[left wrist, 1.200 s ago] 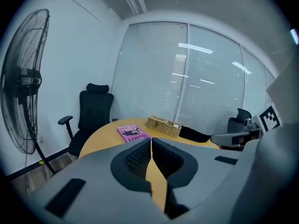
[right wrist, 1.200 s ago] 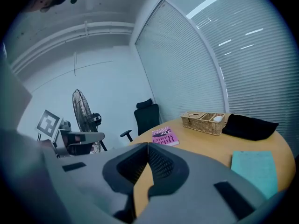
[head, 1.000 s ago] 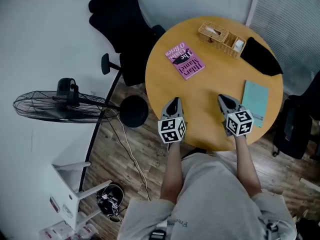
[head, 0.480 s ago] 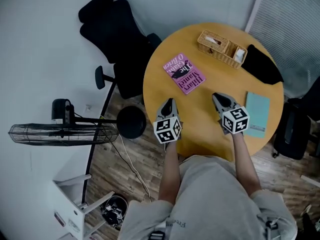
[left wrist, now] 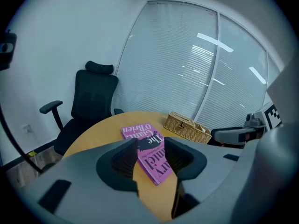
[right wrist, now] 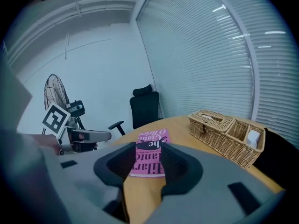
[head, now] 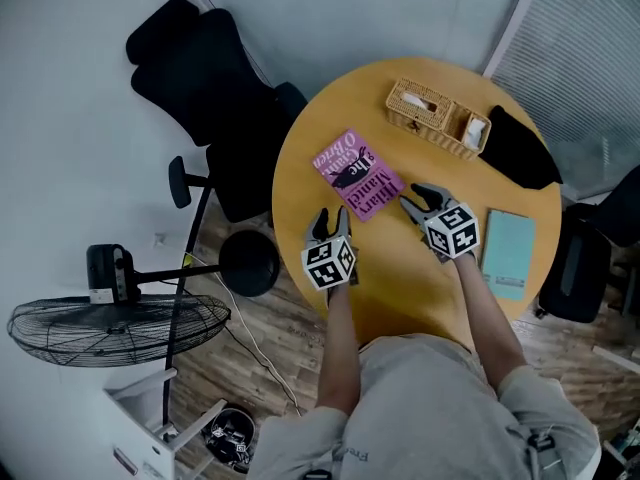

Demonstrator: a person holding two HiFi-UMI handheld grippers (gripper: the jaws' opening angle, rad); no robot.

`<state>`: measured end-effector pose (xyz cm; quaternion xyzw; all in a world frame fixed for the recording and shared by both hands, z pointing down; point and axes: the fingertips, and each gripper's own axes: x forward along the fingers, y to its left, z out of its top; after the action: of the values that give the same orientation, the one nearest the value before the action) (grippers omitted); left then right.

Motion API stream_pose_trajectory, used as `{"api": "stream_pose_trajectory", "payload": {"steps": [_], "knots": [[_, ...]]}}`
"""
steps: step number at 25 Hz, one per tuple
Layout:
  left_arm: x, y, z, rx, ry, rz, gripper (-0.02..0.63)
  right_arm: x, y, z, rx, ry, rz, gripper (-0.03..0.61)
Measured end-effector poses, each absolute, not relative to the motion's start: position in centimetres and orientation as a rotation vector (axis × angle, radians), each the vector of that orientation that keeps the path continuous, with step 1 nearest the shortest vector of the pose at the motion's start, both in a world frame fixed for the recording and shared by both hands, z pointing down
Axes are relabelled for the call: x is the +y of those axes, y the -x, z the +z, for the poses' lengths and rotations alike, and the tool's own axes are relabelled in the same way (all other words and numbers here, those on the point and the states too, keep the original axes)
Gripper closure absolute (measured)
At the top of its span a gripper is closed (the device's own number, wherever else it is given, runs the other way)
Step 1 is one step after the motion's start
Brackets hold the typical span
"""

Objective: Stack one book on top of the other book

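Note:
A pink-and-purple book (head: 358,175) lies flat on the round wooden table (head: 400,298), toward its left. A teal book (head: 508,251) lies flat at the table's right edge. My left gripper (head: 331,220) hovers just short of the pink book's near corner. My right gripper (head: 415,200) is beside that book's right edge. Both sets of jaws have just been opening and hold nothing. In the left gripper view the pink book (left wrist: 150,158) shows beyond the open left gripper (left wrist: 152,154). The right gripper view shows the pink book (right wrist: 150,158) past the open right gripper (right wrist: 148,161).
A two-part wicker basket (head: 437,118) stands at the table's far side, with a black cloth (head: 520,146) to its right. A black office chair (head: 200,78) is left of the table. A floor fan (head: 110,318) stands at lower left on the wood floor.
Both grippers have moved forward across the table toward the pink book, and their jaws have gone from shut to open. The books have not moved.

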<state>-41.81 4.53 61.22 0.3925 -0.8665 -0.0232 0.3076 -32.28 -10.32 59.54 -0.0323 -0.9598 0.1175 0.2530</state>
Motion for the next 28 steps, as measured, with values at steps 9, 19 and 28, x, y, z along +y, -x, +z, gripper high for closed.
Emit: {"api": "stream_pose_trajectory", "payload": {"steps": [9,19,28], "knots": [[2.5,44.2,68.3,-2.182,-0.884,-0.194,0.367,-11.5,36.9,66.8,-2.436,0.244,0.333,0.285],[0.3,44.7,72.9,-2.099,-0.768,-0.247,0.357,-12.7,40.5,72.8,-2.314,0.223,0.451,0.282],[-1.0,44.4,74.0,-2.059,-0.766,-0.261,0.384,-11.6,41.1,74.5,-2.28,0.214,0.472,0.284]]}}
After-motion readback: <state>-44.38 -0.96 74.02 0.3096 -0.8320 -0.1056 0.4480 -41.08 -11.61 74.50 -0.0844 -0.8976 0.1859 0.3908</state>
